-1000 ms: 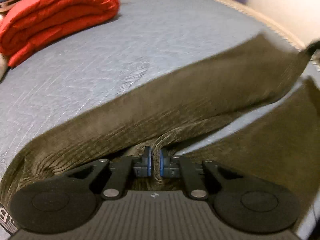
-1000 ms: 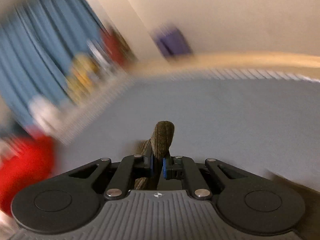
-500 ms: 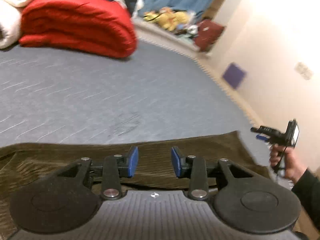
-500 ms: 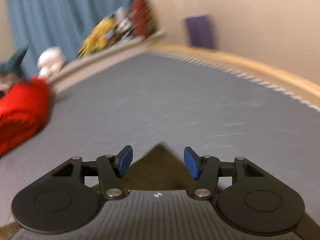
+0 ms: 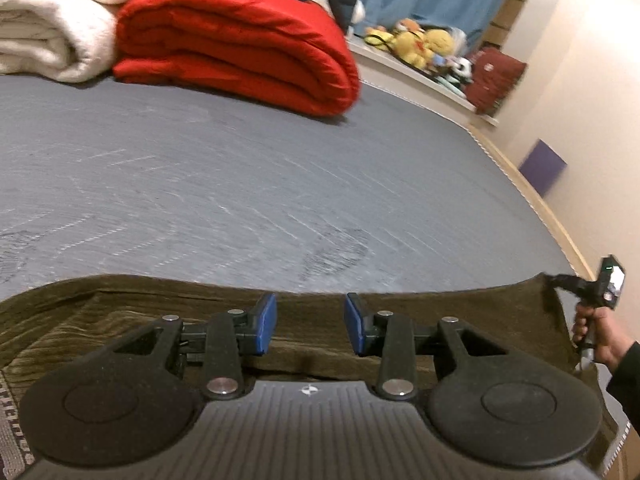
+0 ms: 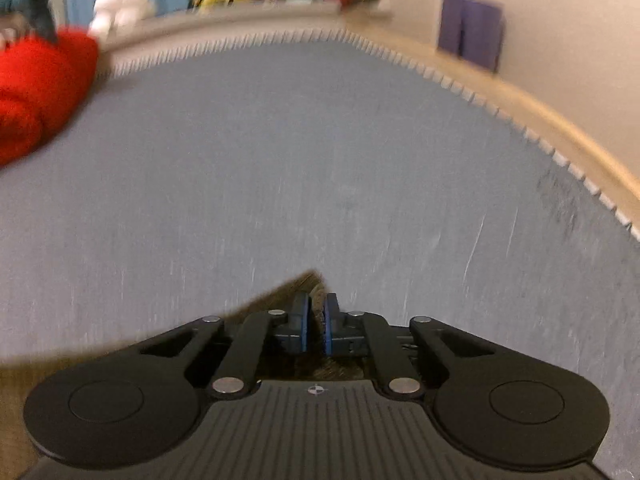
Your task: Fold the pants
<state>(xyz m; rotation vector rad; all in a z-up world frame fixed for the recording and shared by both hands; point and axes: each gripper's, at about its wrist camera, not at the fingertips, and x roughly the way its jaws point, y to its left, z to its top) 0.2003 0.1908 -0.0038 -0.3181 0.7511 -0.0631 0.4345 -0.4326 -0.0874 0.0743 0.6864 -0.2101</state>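
Corduroy pants [image 5: 460, 316] lay flat along the near edge of the grey bed [image 5: 240, 184], one leg folded over the other. The right gripper [image 6: 314, 322], parted half a second earlier, had clamped onto the far corner; the left gripper [image 5: 310, 326] stayed spread above the cloth, suggesting the next fold was starting.

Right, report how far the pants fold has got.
Done: the olive pants lie in a long flat band on the grey bed, apparently one leg over the other. In hand: the right gripper is shut on a corner of the fabric, while the left gripper hovers open above the cloth. Left: the band is at full length, so the crosswise folds are not yet made.
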